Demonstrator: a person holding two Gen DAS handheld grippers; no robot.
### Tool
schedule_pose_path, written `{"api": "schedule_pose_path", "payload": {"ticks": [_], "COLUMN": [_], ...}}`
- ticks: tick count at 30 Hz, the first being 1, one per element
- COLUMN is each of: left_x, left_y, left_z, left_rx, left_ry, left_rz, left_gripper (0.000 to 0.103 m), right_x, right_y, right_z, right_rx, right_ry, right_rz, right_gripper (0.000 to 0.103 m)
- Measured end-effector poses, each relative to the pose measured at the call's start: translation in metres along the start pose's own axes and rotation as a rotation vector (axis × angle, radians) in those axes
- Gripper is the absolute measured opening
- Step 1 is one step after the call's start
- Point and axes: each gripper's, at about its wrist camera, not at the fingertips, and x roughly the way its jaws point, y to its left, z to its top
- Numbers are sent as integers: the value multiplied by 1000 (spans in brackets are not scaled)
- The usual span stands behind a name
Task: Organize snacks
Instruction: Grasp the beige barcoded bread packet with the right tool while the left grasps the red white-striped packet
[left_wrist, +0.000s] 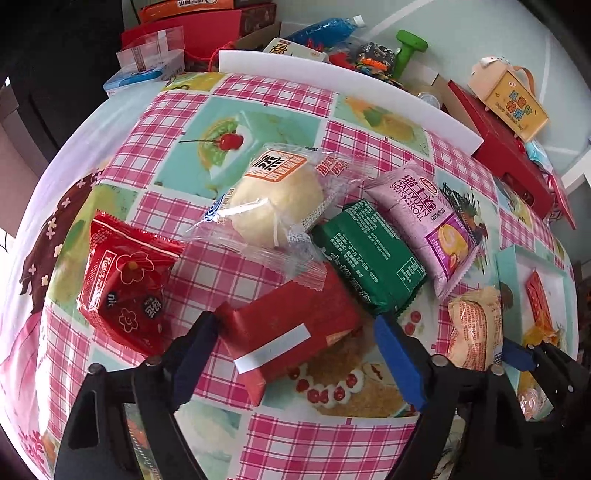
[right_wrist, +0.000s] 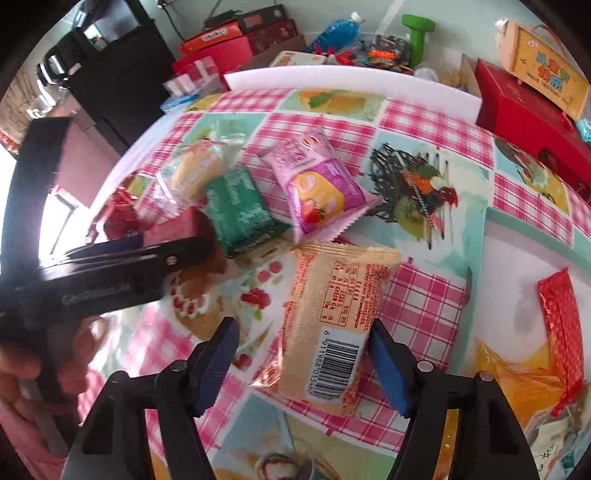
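Observation:
In the left wrist view my left gripper (left_wrist: 295, 354) is open, its jaws on either side of a dark red snack pack (left_wrist: 291, 328) lying on the checked tablecloth. Beyond it lie a red flower-print pack (left_wrist: 122, 291), a clear-wrapped round pastry (left_wrist: 277, 203), a green pack (left_wrist: 369, 254) and a pink Swiss roll pack (left_wrist: 424, 221). In the right wrist view my right gripper (right_wrist: 303, 363) is open around a tan snack pack with a barcode (right_wrist: 332, 325). The left gripper (right_wrist: 122, 258) shows at the left over the dark red pack (right_wrist: 177, 229).
A teal-rimmed tray (right_wrist: 517, 236) at the right holds a red foil pack (right_wrist: 561, 325) and an orange wrapper (right_wrist: 524, 376). A white foam strip (left_wrist: 351, 85) borders the far edge. Boxes, a blue bottle (left_wrist: 325, 31) and a green dumbbell (left_wrist: 408, 50) crowd behind it.

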Motion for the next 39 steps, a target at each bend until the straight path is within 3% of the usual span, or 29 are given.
{"api": "schedule_pose_path", "payload": {"ticks": [1,2,7,14,23,29,31,34,36,39], "left_x": [1,0,3,9,22,26,28,29,31,30], "left_y": [-2,-2,-2,-6,7,8,14,13,10,5], "left_z": [1,0,3,8,18,22,22,21,21,21], "left_rx": [1,0,1,46,-43,-59,-97,-73,-48,-19], "left_ry": [-1,-2,-16,-59,-65,-94,-86,-75,-54,-45], "left_rz": [-4,-11,-7,35,29,80,49,65,93,111], "left_gripper": [78,77,77,80,84,91,91,91,88,69], "right_x": [2,4,9,9,7,8,9,9,9,8], "right_y": [-2,-4,-10,-11,-10,-9,-9,-9,-9,-10], "right_z": [0,0,0,-1,-3,-2,-2,-2,-2,-3], "right_rx": [15,31,79,81,95,101,100,100,104,114], "right_ry": [2,2,-7,-11,-12,-13,-13,-13,-16,-22], "right_rz": [-3,-8,-47,-60,-61,-68,-69,-68,-65,-64], "right_gripper": [69,64,55,55,55,55,55,55,55,55]}}
